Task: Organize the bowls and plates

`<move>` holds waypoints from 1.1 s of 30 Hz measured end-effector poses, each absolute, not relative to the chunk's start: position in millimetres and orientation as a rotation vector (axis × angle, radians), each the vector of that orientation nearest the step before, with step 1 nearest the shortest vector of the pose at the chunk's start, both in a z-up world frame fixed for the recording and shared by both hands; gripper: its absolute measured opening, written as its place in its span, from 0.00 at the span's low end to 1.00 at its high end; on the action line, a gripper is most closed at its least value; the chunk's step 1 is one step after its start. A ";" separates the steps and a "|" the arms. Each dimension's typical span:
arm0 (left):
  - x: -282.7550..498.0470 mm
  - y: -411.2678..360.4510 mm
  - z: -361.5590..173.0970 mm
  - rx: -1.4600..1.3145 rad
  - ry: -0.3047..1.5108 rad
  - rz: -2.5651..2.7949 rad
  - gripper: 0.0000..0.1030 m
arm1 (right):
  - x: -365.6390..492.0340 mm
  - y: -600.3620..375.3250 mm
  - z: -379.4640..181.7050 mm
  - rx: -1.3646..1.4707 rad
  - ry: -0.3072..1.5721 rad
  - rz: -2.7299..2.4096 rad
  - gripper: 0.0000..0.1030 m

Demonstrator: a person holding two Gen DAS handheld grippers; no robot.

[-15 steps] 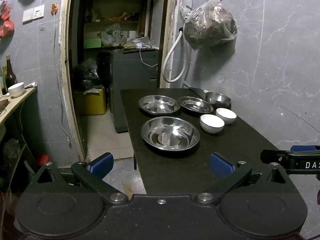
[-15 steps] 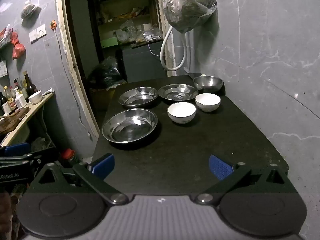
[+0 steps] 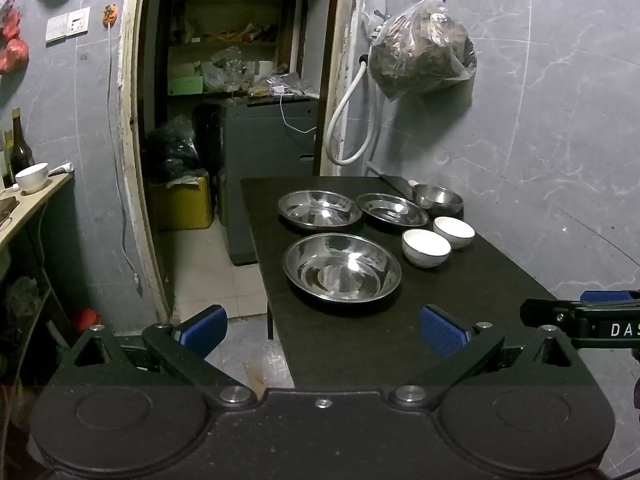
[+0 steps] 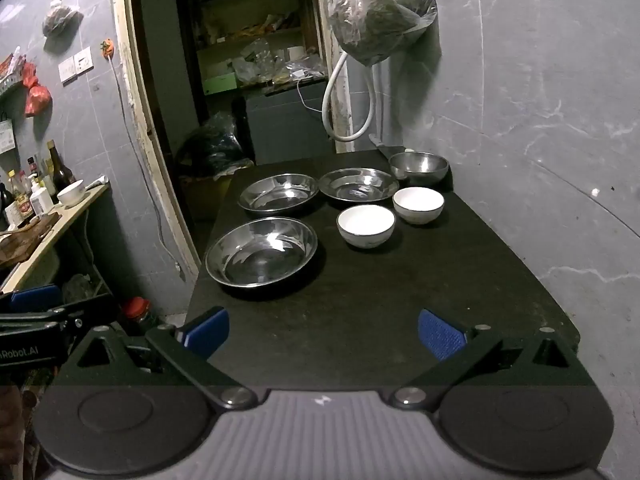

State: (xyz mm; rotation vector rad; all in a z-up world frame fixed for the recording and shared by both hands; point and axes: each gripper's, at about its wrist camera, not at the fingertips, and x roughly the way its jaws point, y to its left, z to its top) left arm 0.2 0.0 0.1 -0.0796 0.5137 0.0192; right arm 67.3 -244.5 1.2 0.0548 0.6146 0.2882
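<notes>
Two grippers are hovering over the near end of a black table point(image 3: 500, 276), w/ nothing yet stacked. The left gripper point(image 3: 323, 326) is hanging wide open, blue pads apart and holding nothing; the right gripper point(image 4: 323, 330) is likewise spread to full width, empty. Both are tilting down toward the dishes, prob. lining up for a first pick.

In the left wrist view, the big steel pan point(image 3: 342, 268) is sitting at 12 o'clock from the fingers, closest to hand. Beyond it, two more steel pans are lying side by side: one point(image 3: 319, 209) at 12, the other point(image 3: 392, 210) at 1 o'clock, rims near each other; whether touching, can't tell. A steel bowl point(image 3: 437, 199) is standing in the far corner at 1 o'clock, by the wall. Two white bowls are sitting just beside each other at 1–2 o'clock: the nearer point(image 3: 426, 247) and the farther point(image 3: 454, 232).

All six are lying upright, mouths up, and appear empty; only light glare is showing inside the steel ones. Spread singly like this, each is offering a free rim for a pinch, so nesting like w/ like looks the likely plan: pans into pans, white bowl into white bowl.

A bulging plastic bag point(image 3: 422, 56) is hanging from the wall at 1 o'clock, above the table, clear of the work. On a side shelf at 9 o'clock, another white bowl point(image 3: 32, 177) is resting beside bottles, well apart from the rest.
</notes>
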 end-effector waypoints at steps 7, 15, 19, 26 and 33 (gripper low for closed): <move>0.2 0.2 0.1 -0.082 0.515 0.018 0.99 | 67.7 -244.3 1.5 0.053 0.616 0.287 1.00; 0.2 0.1 0.1 -0.083 0.515 0.018 0.99 | 67.5 -245.5 1.8 0.052 0.616 0.287 1.00; 0.2 0.1 0.1 -0.082 0.515 0.017 0.99 | 67.1 -246.0 1.6 0.052 0.617 0.287 1.00; 0.1 0.1 0.2 -0.082 0.515 0.019 0.99 | 66.4 -246.8 1.2 0.053 0.617 0.287 1.00; 0.2 0.1 0.1 -0.082 0.517 0.019 0.99 | 66.4 -246.8 1.0 0.053 0.618 0.288 1.00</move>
